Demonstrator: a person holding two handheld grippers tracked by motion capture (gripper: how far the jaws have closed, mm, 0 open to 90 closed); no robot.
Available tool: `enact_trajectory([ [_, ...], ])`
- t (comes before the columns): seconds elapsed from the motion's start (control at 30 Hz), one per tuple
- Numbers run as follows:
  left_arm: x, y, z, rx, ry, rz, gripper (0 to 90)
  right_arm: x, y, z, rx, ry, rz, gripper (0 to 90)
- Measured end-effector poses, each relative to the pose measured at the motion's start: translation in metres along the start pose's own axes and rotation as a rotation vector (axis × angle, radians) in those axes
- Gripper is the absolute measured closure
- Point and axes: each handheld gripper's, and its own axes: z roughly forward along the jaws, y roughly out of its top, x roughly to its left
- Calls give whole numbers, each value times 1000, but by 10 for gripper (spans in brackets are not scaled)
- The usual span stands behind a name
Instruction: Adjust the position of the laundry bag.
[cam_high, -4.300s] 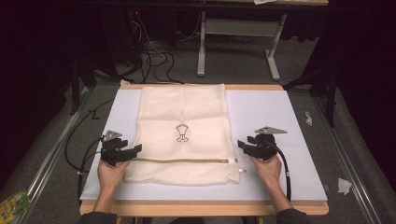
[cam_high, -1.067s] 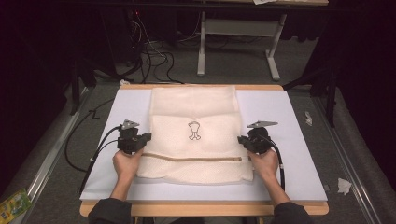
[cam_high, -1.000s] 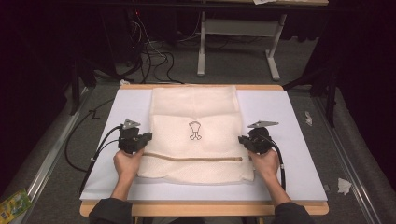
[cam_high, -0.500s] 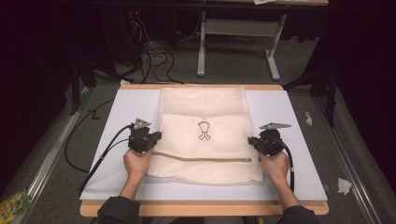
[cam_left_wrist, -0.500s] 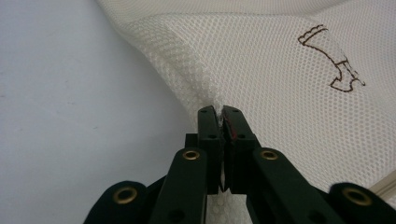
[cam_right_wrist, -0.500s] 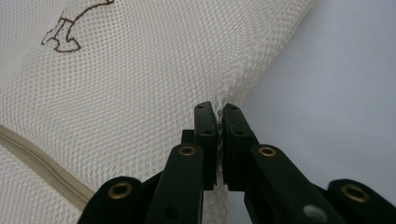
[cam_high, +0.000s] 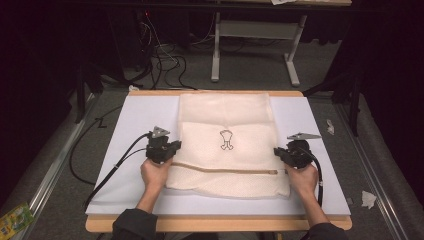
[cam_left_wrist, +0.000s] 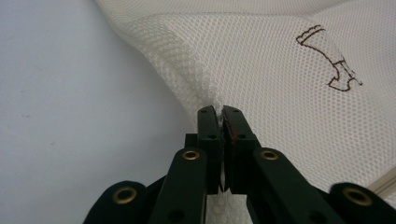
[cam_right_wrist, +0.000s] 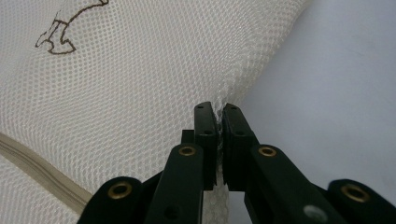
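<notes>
Your left claw (cam_high: 172, 148) and right claw (cam_high: 278, 152) each stay clenched on a side edge of the mesh bag (cam_high: 227, 145), whose long axis probably runs toward the surface's (cam_high: 135, 120) far edge.

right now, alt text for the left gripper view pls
Two black fingers pinch the edge of a white mesh bag, bunching it. A brown outline emblem sits upper right, and the pale table surface lies to the left.

I count one white mesh bag (cam_high: 227, 145), one brown emblem (cam_high: 226, 139), one zipper (cam_high: 225, 169), my two grippers, left gripper (cam_high: 172, 147) and right gripper (cam_high: 279, 152), and one table (cam_high: 125, 120).
</notes>
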Motion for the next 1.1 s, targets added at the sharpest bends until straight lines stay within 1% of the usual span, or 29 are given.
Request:
enact_trajectory([
  [0.17, -5, 2, 6, 1, -8, 3, 869, -4, -2, -3, 0, -12, 7, 873],
  [0.27, -6, 1, 9, 13, -11, 4, 867, -8, -3, -4, 4, -15, 11, 872],
  [0.33, -6, 0, 12, 26, -5, 9, 862, -9, -5, -3, 9, -14, 14, 870],
  [0.43, -6, -3, 14, 47, 13, 33, 856, -10, -7, 2, 25, -12, 11, 869],
  [0.57, -6, -5, 15, 65, 17, 27, 851, -11, -12, 7, 41, -10, 12, 865],
  [0.63, -6, -5, 15, 78, 20, 28, 851, -12, -12, 8, 39, -8, 15, 865],
  [0.67, -6, -6, 15, 80, 22, 26, 850, -12, -13, 7, 40, -6, 28, 863],
  [0.77, -6, -6, 16, 89, 26, 29, 844, -13, -14, 7, 40, -5, 27, 859],
  [0.87, -7, -9, 18, 93, 49, 52, 836, -12, -14, 7, 38, -9, 18, 850],
  [1.1, -7, -15, 21, 79, 60, 74, 807, -11, -14, 7, 37, -16, 9, 822],
])
